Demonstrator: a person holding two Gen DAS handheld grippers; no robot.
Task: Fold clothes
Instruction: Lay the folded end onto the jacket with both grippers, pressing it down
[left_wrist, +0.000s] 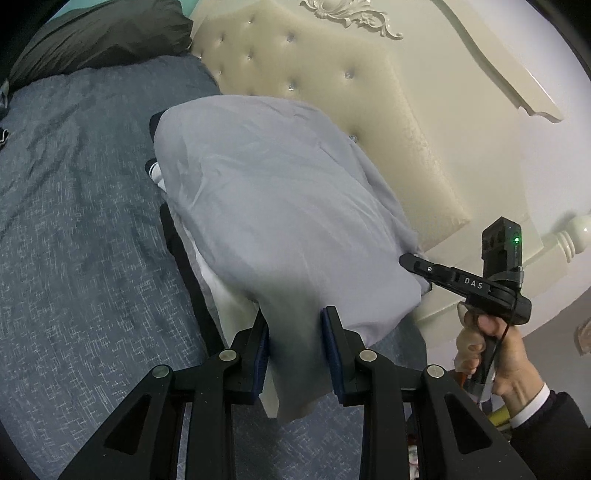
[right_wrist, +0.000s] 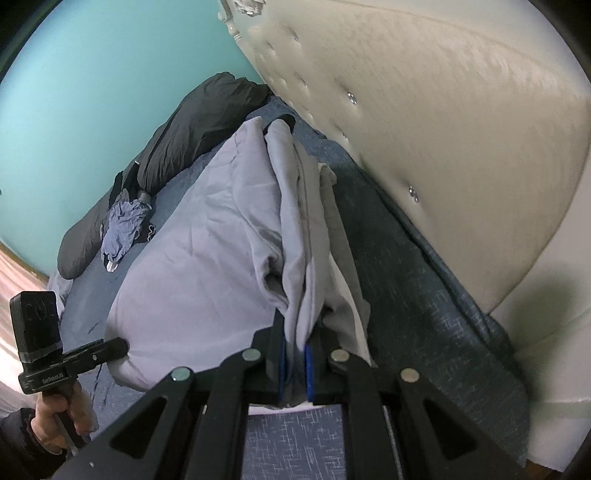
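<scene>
Mid-fold: left tongs (left_wrist: 295, 354) and right tongs (right_wrist: 295, 363) both clamp grey garment (left_wrist: 266, 206) edge over bed (left_wrist: 81, 221); next, lay it flat.

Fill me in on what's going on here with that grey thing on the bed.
A person is folding a light grey garment on a bed with a blue-grey cover, holding a gripper in each hand. The left gripper has a bunch of the cloth between its fingers, and the right gripper is closed on several layers at another edge. The garment is held up off the bed beside the cream tufted headboard. A crumpled blue garment lies further along the bed.
</scene>
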